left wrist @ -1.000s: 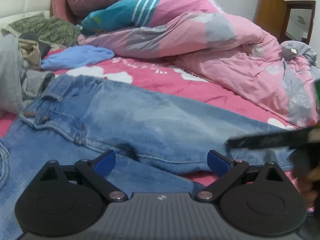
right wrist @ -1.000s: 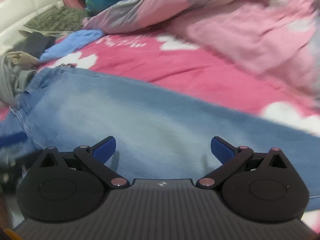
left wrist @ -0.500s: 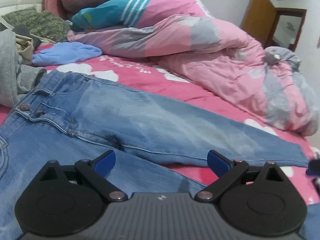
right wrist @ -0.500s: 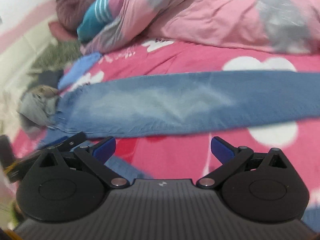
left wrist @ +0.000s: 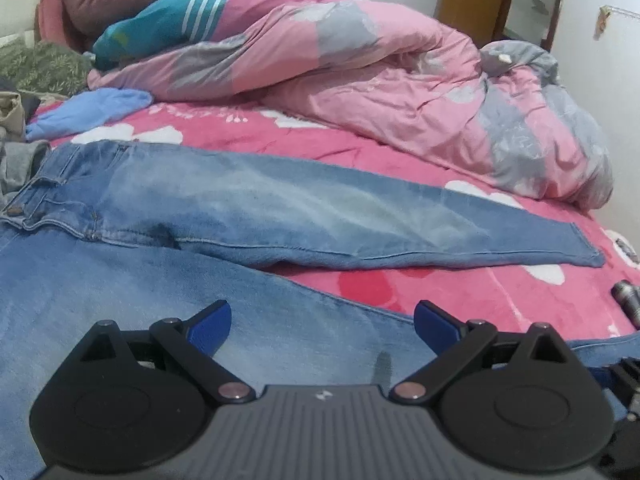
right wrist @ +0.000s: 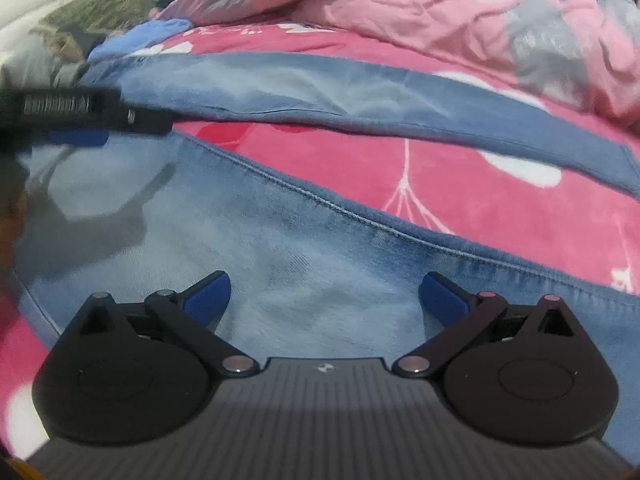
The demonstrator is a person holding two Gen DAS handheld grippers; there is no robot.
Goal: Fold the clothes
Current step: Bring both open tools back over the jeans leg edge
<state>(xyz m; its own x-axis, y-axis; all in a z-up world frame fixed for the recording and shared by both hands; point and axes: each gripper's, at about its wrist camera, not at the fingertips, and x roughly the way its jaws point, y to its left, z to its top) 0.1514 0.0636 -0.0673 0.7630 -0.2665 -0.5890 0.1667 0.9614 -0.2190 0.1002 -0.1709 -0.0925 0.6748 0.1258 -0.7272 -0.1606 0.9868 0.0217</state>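
Lying flat across the bed's pink flower-print blanket [left wrist: 460,296], the faded light-blue denim jeans [left wrist: 248,208] have their two legs spread apart in a narrow V, with a wedge of blanket showing between them. Waistband with button sits toward the left edge of the bed in the left wrist view; far leg's hem [left wrist: 588,248] reaches toward the right edge. Left tool [left wrist: 322,322]: blue-tipped fingers spread wide, nothing between them, hovering over the near leg. Right tool [right wrist: 324,292]: fingers likewise apart and empty, over the near leg just below its stitched inseam [right wrist: 320,198]. The left tool's black body shows at the left edge of the right wrist view, blurred, its shadow on the denim. Bunched pink-and-grey quilt [left wrist: 400,92] along the far side of the bed, apart from the jeans. Crumpled light-blue garment [left wrist: 88,114] just beyond the waistband end. Small metallic cylindrical object [left wrist: 628,298] on the blanket near the right edge; identity unclear.
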